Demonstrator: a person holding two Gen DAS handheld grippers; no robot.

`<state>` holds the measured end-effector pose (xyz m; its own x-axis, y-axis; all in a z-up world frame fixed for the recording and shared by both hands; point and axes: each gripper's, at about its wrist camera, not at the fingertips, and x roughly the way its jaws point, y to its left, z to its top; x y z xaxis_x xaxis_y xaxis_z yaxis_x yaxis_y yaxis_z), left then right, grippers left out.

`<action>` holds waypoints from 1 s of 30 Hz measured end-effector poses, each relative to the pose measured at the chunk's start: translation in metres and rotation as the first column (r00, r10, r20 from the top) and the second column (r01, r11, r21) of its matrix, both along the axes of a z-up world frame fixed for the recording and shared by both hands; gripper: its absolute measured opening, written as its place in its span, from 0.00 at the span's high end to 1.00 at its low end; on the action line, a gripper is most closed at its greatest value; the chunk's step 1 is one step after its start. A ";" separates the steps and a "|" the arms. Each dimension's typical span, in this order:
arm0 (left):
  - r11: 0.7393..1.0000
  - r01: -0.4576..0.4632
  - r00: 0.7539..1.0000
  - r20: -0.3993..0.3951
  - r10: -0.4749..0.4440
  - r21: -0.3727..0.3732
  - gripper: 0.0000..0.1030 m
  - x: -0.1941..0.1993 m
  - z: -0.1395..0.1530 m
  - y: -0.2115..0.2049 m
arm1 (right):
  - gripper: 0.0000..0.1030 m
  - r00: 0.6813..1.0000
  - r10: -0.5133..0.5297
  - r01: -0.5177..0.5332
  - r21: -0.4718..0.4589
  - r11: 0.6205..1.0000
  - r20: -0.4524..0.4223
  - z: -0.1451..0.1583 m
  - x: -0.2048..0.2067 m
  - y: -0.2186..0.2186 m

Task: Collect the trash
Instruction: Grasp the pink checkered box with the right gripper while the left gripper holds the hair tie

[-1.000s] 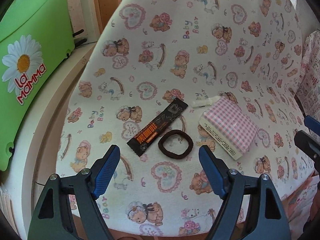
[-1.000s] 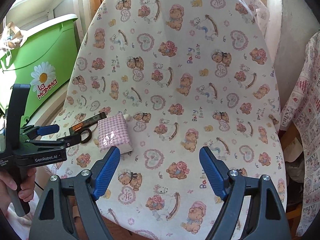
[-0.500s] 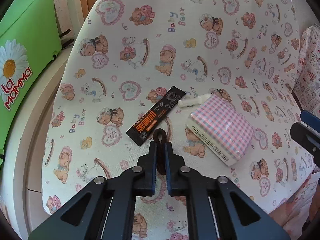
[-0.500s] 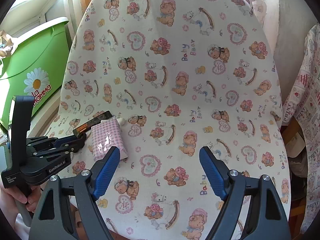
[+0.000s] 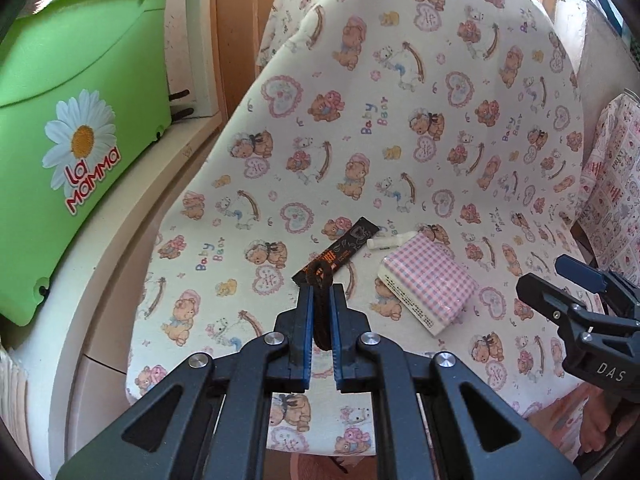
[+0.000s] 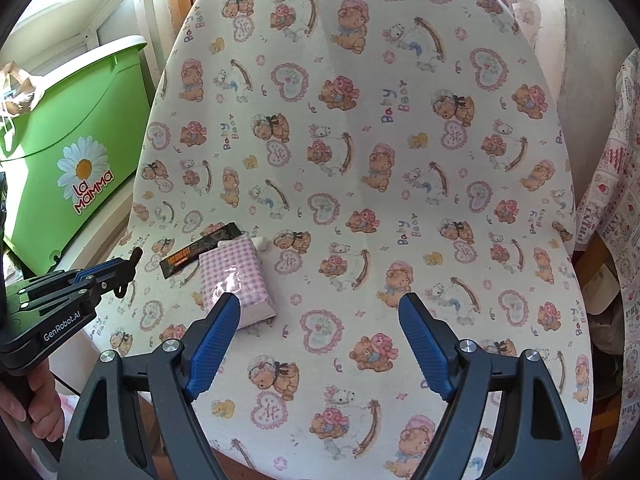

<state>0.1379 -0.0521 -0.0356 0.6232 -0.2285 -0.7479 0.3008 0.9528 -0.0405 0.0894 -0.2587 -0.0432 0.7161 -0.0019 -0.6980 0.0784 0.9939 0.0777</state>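
Brown hair tie (image 5: 321, 304) pinched between closed left gripper (image 5: 321, 300) jaws; right gripper (image 6: 319, 320) jaws wide, empty.

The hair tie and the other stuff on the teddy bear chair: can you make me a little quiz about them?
1. True or false: the left claw is shut on the hair tie.
2. What lies right beside the black wrapper? A) tissue pack B) spoon C) cup
3. Fill in: the right claw is ____.

Key: 1 true; 2 A; 3 open.
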 end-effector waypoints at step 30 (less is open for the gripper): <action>0.997 -0.067 0.997 -0.034 0.068 0.024 0.92 0.007 -0.010 0.005 | 0.41 0.986 0.151 -0.150 0.024 0.988 -0.075 -0.040 0.049 0.044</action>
<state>0.1452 -0.0467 -0.0452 0.6098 -0.1699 -0.7741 0.2348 0.9716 -0.0283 0.1384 -0.2143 -0.0829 0.6516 0.1152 -0.7497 -0.0657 0.9933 0.0955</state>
